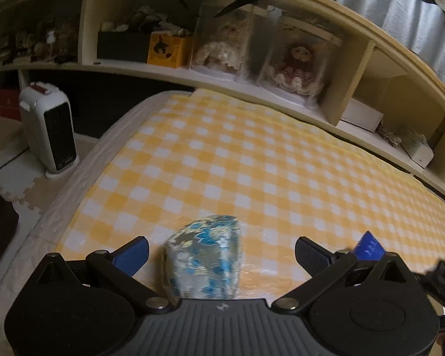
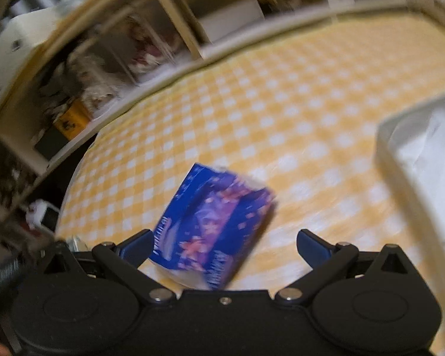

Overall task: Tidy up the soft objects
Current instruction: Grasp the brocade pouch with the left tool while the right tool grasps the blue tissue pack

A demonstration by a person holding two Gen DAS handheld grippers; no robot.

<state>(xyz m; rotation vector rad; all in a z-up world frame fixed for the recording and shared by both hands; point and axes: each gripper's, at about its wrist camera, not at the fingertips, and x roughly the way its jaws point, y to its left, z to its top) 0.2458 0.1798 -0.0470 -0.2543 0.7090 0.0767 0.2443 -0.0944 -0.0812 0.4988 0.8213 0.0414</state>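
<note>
Here the left hand-held gripper (image 1: 222,250) hangs released around a blue-flecked pack (image 1: 204,262) on the bed (image 1: 252,154) — the right hand-held gripper (image 2: 224,247), likewise released, flanks a blue pack (image 2: 213,228).

Blue-speckled pack (image 1: 204,259), tilted blue pack (image 2: 212,227)

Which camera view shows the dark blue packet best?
The right wrist view shows it best: the blue packet lies on the checked cloth between the open fingers of the right tool, nearly whole but blurred. The left wrist view shows only its blue corner at the right, behind a finger of the left tool.
</note>
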